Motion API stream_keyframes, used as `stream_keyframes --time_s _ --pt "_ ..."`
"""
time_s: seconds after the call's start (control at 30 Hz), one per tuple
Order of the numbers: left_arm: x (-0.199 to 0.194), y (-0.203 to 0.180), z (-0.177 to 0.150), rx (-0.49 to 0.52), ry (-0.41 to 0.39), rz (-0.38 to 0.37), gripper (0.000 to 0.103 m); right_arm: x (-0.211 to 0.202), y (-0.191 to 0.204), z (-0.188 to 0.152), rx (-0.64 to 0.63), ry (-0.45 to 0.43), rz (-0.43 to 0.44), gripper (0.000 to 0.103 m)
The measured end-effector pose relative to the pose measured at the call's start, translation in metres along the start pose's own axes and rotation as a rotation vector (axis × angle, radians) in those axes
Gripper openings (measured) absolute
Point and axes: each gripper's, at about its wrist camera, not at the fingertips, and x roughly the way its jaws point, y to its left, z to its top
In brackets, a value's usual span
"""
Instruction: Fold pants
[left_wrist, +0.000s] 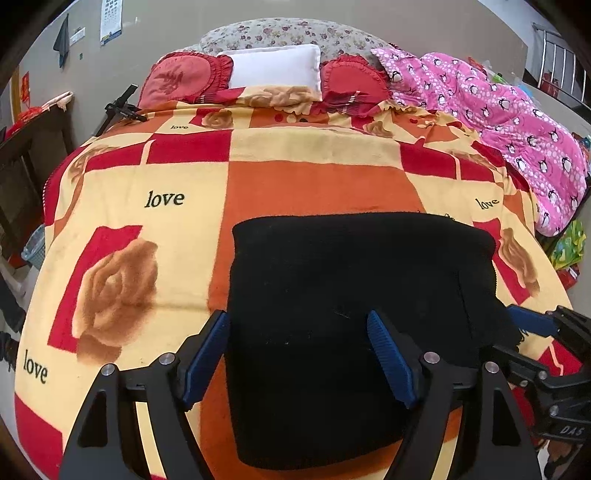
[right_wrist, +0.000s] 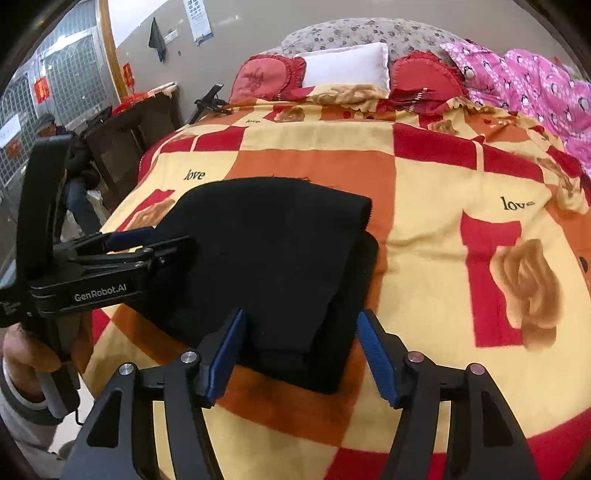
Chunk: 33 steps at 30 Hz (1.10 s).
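The black pants (left_wrist: 351, 295) lie folded into a compact rectangle on the bed's blanket, also seen in the right wrist view (right_wrist: 273, 258). My left gripper (left_wrist: 297, 325) is open, its blue fingers spread just above the near left part of the pants, holding nothing. My right gripper (right_wrist: 301, 328) is open over the near right corner of the folded stack, empty. The left gripper also shows in the right wrist view (right_wrist: 147, 240) at the pants' left edge. The right gripper's blue tip shows in the left wrist view (left_wrist: 528, 321) by the pants' right edge.
The bed carries a yellow, orange and red "love" blanket (left_wrist: 314, 184). Red and white pillows (left_wrist: 273, 70) lie at the head. A pink penguin quilt (left_wrist: 498, 110) lies along the right side. A dark wooden cabinet (right_wrist: 125, 133) stands left of the bed, with a seated person (right_wrist: 55, 129) beyond.
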Motion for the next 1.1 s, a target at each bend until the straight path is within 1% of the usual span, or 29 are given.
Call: stream_keyframes --time_s 0.1,0.23,0.37,0.43,0.5,0.57,0.6,0.63,0.67,0.7,0.73,0.77,0.8,0.83,0.87,0.9,0.93,0.97,1.0,1.1 --pt "-0.001 0.003 0.002 -0.013 0.014 -0.016 0.076 -0.006 -0.002 0.003 -0.005 -0.016 -0.001 0.067" --pt "-0.008 0.013 0.006 -0.049 0.021 -0.051 0.076 -0.008 -0.012 0.007 0.053 -0.036 0.04 0.08" --pt "-0.017 0.034 0.008 -0.105 -0.006 -0.089 0.077 0.002 -0.028 0.011 0.142 -0.03 0.1 0.082" --pt "-0.014 0.047 0.007 -0.139 0.009 -0.112 0.077 0.011 -0.034 0.012 0.181 -0.02 0.13 0.084" --pt "-0.006 0.058 0.005 -0.175 0.041 -0.136 0.077 0.02 -0.04 0.014 0.211 -0.009 0.148 0.085" --pt "0.003 0.063 0.003 -0.206 0.06 -0.157 0.078 0.029 -0.043 0.015 0.224 -0.001 0.157 0.085" --pt "0.006 0.065 0.002 -0.229 0.062 -0.156 0.078 0.033 -0.043 0.016 0.229 0.0 0.165 0.085" --pt "0.01 0.066 0.002 -0.24 0.062 -0.164 0.078 0.037 -0.043 0.016 0.235 0.002 0.179 0.084" --pt "0.014 0.067 0.003 -0.248 0.062 -0.181 0.078 0.041 -0.043 0.016 0.238 0.005 0.196 0.078" --pt "0.018 0.066 0.004 -0.252 0.064 -0.194 0.078 0.045 -0.042 0.017 0.24 0.001 0.21 0.076" --pt "0.025 0.066 0.005 -0.255 0.07 -0.216 0.078 0.046 -0.041 0.017 0.243 -0.008 0.205 0.071" --pt "0.032 0.066 0.006 -0.259 0.085 -0.245 0.076 0.045 -0.04 0.018 0.24 -0.017 0.202 0.064" --pt "0.036 0.066 0.006 -0.261 0.092 -0.271 0.066 0.043 -0.037 0.019 0.227 -0.025 0.201 0.06" --pt "0.039 0.066 0.007 -0.258 0.09 -0.287 0.066 0.039 -0.035 0.021 0.21 -0.034 0.198 0.055" --pt "0.039 0.065 0.01 -0.243 0.088 -0.273 0.063 0.036 -0.034 0.022 0.201 -0.039 0.194 0.051" --pt "0.039 0.064 0.013 -0.225 0.087 -0.273 0.056 0.033 -0.033 0.024 0.196 -0.042 0.193 0.049" --pt "0.039 0.065 0.017 -0.211 0.083 -0.276 0.053 0.031 -0.033 0.026 0.188 -0.046 0.192 0.046" --pt "0.037 0.065 0.021 -0.198 0.08 -0.277 0.048 0.028 -0.033 0.028 0.181 -0.052 0.191 0.045" --pt "0.035 0.067 0.028 -0.184 0.075 -0.283 0.044 0.025 -0.033 0.032 0.176 -0.06 0.188 0.045" --pt "0.029 0.072 0.048 -0.165 0.039 -0.291 0.043 0.02 -0.034 0.047 0.179 -0.089 0.177 0.044"
